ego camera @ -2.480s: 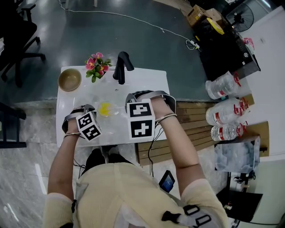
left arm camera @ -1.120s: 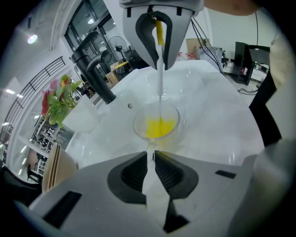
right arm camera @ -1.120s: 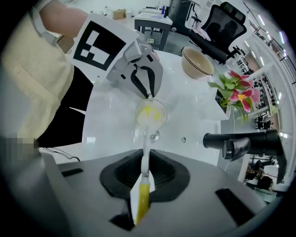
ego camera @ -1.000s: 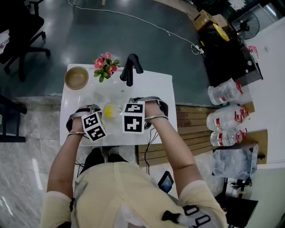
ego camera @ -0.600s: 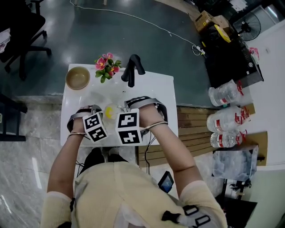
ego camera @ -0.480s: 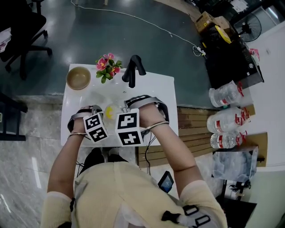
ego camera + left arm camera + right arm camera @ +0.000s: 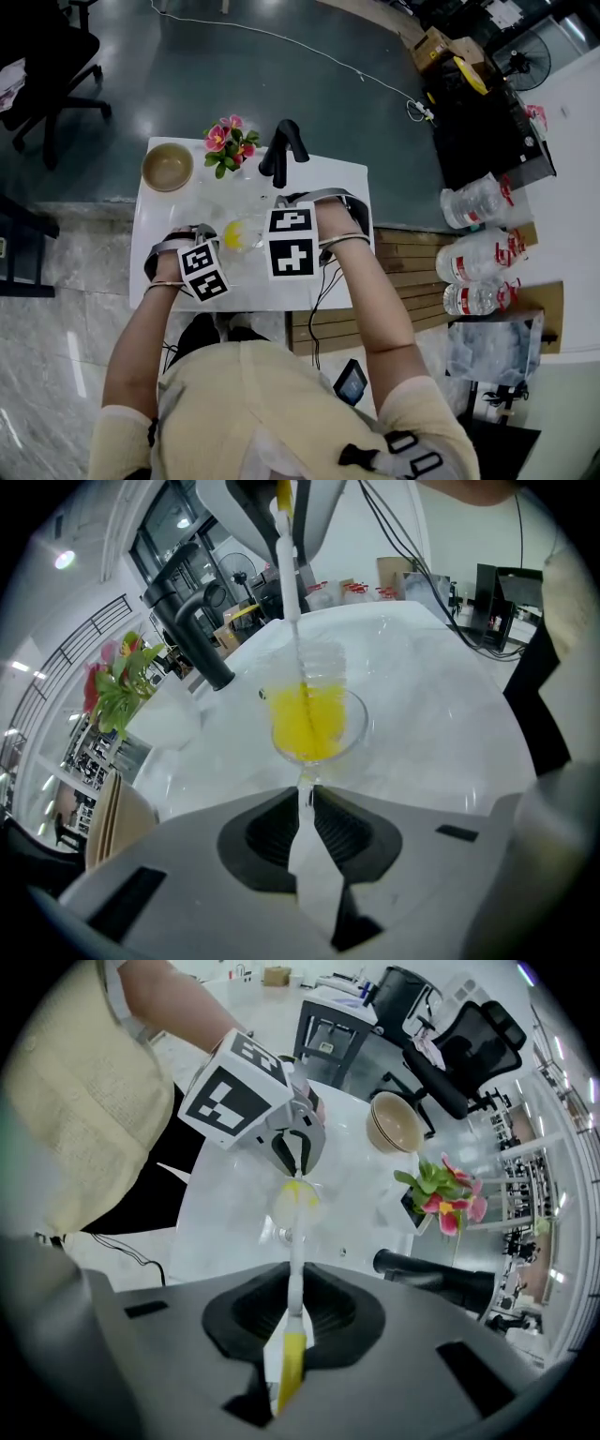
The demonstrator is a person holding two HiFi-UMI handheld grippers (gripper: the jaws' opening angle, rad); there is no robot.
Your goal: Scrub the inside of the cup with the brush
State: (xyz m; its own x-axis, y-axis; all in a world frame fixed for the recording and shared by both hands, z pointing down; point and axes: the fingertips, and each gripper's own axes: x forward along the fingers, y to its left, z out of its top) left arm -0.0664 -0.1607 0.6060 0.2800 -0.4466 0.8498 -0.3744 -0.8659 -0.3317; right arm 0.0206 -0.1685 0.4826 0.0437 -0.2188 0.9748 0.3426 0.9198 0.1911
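Note:
A clear glass cup (image 7: 240, 232) sits on the white sink top (image 7: 328, 187). My left gripper (image 7: 305, 794) is shut on the cup's near wall (image 7: 349, 726) and holds it steady. The brush has a white handle (image 7: 289, 592) and a yellow bristle head (image 7: 307, 719) that sits down inside the cup. My right gripper (image 7: 292, 1288) is shut on the brush handle (image 7: 295, 1260) and points steeply down from above the cup. In the right gripper view the yellow head (image 7: 298, 1194) shows in the cup, just below the left gripper (image 7: 298, 1152).
A black faucet (image 7: 281, 150) stands at the back of the sink top, with a pot of pink flowers (image 7: 230, 142) and a tan bowl (image 7: 168, 167) to its left. Several water bottles (image 7: 473, 239) lie on the floor to the right.
My right gripper has lifted and shifted back to the right with the brush, after dipping toward me half a second ago. The left gripper and the cup have stayed put.

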